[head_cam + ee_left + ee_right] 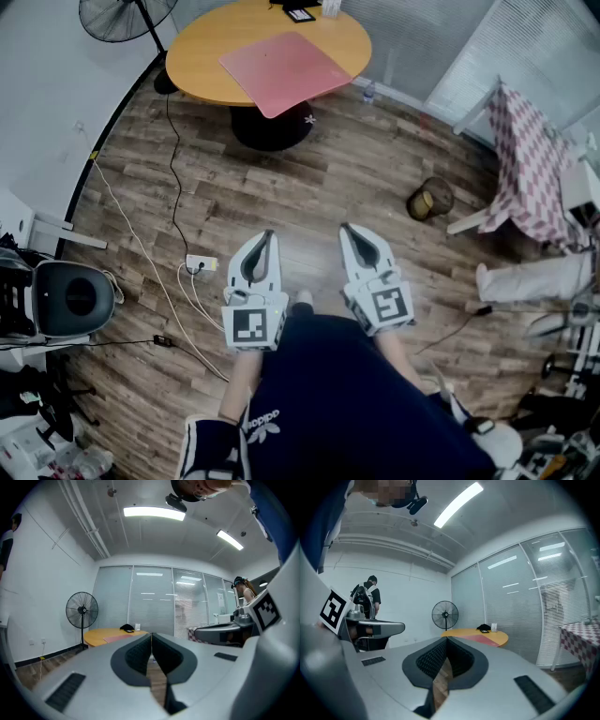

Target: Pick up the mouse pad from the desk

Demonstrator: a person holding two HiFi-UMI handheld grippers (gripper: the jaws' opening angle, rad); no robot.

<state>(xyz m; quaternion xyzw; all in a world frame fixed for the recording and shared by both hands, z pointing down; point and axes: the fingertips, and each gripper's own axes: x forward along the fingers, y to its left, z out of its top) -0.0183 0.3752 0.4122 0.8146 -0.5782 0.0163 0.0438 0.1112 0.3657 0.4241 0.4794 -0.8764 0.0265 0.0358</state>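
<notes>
while fingers (270,267) seem closed, mouse pad (286,73) lies distant.

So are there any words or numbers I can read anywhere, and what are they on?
"adidas": on the person's dark blue clothing, upside down in the head view.
Cubes on the left gripper and right gripper: black-and-white square patterns only, no words.
Small things on the round table: too small to read.

An office: glass partitions (154,602) (blinds (567,620) behind), round meeting table (202,52).
</notes>
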